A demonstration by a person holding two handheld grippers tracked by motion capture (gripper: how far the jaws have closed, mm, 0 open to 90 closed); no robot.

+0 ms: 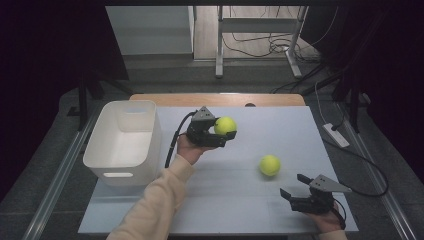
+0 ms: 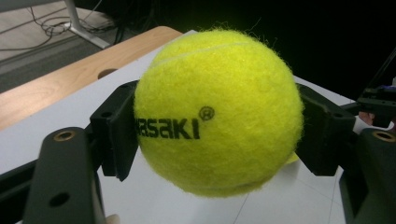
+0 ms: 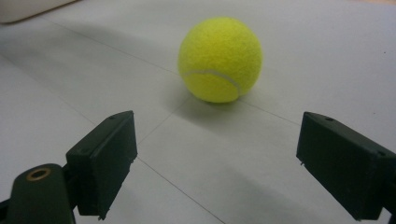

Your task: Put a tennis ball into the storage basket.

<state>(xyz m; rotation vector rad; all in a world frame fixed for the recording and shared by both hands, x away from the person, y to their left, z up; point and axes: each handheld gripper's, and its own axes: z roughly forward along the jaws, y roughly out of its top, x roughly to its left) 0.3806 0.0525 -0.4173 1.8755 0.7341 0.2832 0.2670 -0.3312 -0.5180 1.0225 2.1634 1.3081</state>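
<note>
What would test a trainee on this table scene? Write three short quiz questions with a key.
1. True or false: the left tool grips a tennis ball.
2. Where does the second ball lie? A) in the white bin B) on the table
3. How do the right tool's jaws stand?

Key: 1 true. 2 B. 3 open, empty, with the second ball ahead of them.

High view: fixed above the near edge, facing forward and down; takes in the whole table, white bin at left, floor beyond. Left gripper view: close on a held tennis ball, facing right. Right gripper view: low over the table, facing the second tennis ball, also in the high view.
</note>
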